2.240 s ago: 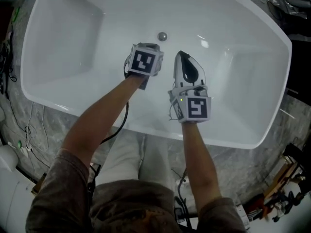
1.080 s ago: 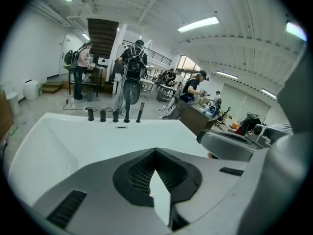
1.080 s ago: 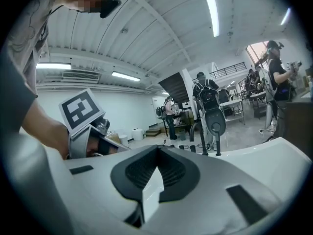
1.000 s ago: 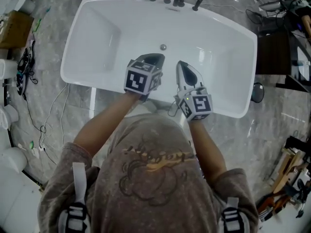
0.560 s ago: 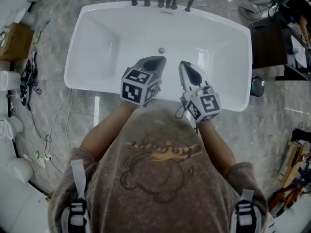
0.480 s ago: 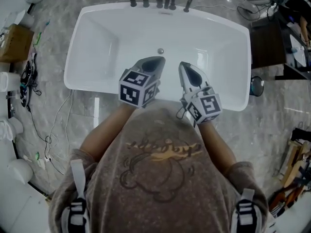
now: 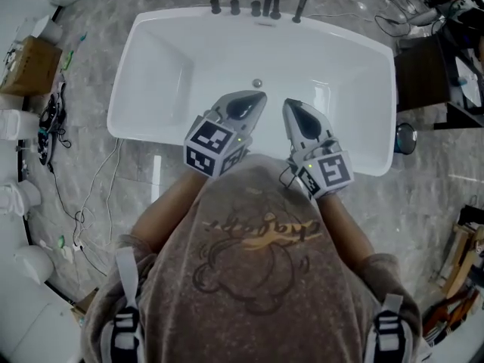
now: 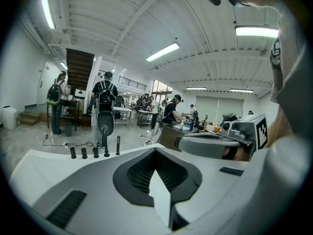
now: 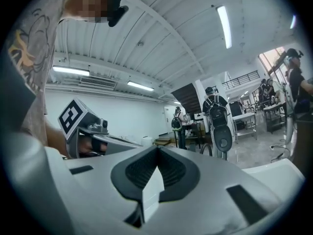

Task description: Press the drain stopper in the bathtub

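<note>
The white bathtub (image 7: pixel 174 59) lies far below me, and its small round metal drain stopper (image 7: pixel 257 84) sits in the middle of the floor with nothing touching it. Both grippers are held high above the tub's near rim, close to the person's chest, side by side and level. My left gripper (image 7: pixel 253 98) is shut with nothing in it, its jaws meeting in the left gripper view (image 8: pixel 155 153). The right gripper (image 7: pixel 291 106) is likewise shut and empty, as the right gripper view (image 9: pixel 156 153) shows. Neither gripper view shows the stopper.
Dark tap fittings (image 7: pixel 257 6) line the tub's far rim and also show as the fittings (image 8: pixel 93 152). A cardboard box (image 7: pixel 30 66) and cables (image 7: pixel 60 127) lie on the floor at left. A dark table (image 7: pixel 423 74) stands at right. People (image 8: pixel 105 102) stand in the hall beyond.
The head view has risen well away from the tub as the person straightened up. Both grippers came up out of the tub to chest height and stayed shut.
</note>
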Demonstrator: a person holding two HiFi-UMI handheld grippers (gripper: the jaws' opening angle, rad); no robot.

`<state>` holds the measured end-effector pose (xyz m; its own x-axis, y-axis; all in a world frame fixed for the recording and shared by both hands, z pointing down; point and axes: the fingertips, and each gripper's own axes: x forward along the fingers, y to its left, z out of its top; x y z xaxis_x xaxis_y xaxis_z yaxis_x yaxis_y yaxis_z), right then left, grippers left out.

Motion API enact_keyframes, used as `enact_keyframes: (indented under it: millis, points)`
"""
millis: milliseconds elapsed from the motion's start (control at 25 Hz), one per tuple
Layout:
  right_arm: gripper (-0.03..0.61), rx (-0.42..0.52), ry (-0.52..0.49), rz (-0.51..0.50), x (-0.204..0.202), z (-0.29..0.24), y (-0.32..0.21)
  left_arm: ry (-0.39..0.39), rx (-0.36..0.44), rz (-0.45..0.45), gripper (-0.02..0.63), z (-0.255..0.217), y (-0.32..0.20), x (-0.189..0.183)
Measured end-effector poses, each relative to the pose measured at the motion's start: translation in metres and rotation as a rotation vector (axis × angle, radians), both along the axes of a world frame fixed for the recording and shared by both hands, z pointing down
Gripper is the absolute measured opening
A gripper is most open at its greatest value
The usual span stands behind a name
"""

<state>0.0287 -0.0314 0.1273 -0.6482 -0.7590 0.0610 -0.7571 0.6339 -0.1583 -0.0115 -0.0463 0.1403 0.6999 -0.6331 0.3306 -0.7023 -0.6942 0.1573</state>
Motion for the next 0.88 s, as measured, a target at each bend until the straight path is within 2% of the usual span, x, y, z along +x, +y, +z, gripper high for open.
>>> enact_keyframes:
  millis: [160, 440, 880]
  points:
    - [0.000, 0.026, -0.008, -0.025, -0.007, -0.005, 0.005, 0.041, 0.057, 0.033, 0.000, -0.005, 0.007, 0.004]
    - [0.000, 0.052, -0.032, -0.058, -0.007, -0.005, 0.013, 0.060, 0.156, 0.051, 0.000, -0.008, 0.013, 0.001]
    - [0.000, 0.051, -0.048, -0.047, 0.010, -0.001, 0.020, 0.088, 0.179, 0.064, 0.000, -0.005, 0.021, 0.012]
